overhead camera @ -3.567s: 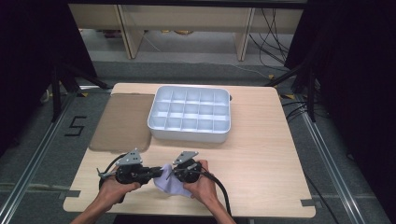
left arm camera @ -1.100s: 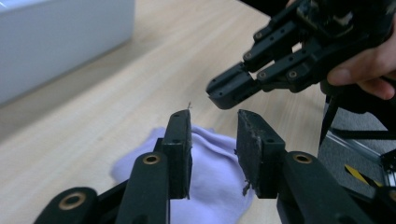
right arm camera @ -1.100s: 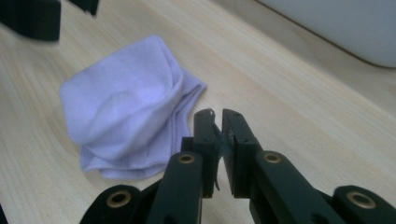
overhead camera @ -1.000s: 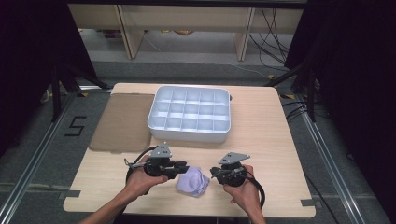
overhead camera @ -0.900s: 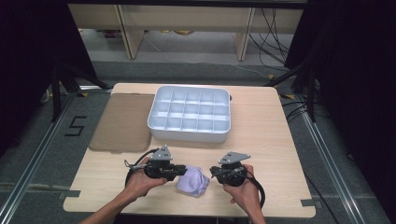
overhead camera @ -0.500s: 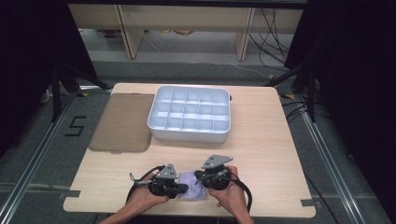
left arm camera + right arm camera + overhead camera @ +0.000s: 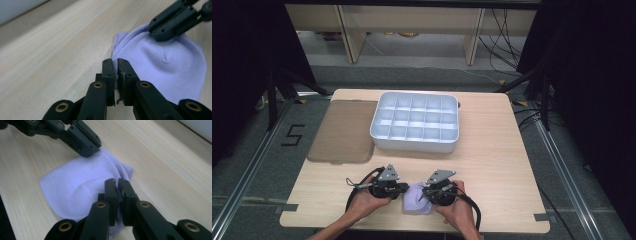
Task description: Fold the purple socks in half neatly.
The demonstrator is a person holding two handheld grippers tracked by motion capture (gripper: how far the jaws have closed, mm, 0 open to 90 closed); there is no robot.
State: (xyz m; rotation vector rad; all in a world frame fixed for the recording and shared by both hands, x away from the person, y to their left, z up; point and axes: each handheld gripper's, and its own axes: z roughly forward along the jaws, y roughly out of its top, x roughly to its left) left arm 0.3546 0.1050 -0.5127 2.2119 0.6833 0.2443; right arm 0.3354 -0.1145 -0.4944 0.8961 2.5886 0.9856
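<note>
- Lilac cloth point(image 7: 416, 198) lies bunched on the desk point(image 7: 492, 165) close to the near edge, about midway along it, between my two hands.
- My left hand-held gripper point(image 7: 114, 72) meets the cloth at its left edge. In the left gripper view the jaws are drawn almost together with a sliver of gap, and a bit of the cloth's edge appears to be caught between the tips.
- My right hand-held gripper point(image 7: 117, 188) comes in from the cloth's right side. In the right gripper view its jaws are likewise nearly closed, tips over the cloth; a thin fold seems pinched, though I cannot be sure.
- Each gripper view shows the other hand-held gripper's black jaws pressing on the far side of the cloth.
- In the high view, my left hand point(image 7: 362, 200) and right hand point(image 7: 457, 210) hold the tools low over the desk, cables trailing toward the near edge.
- White compartment tray point(image 7: 414, 142) sits further back, around the desk's middle, well apart from the cloth.
- Brown flat mat point(image 7: 339, 132) lies just left of the tray, at the desk's left edge.
</note>
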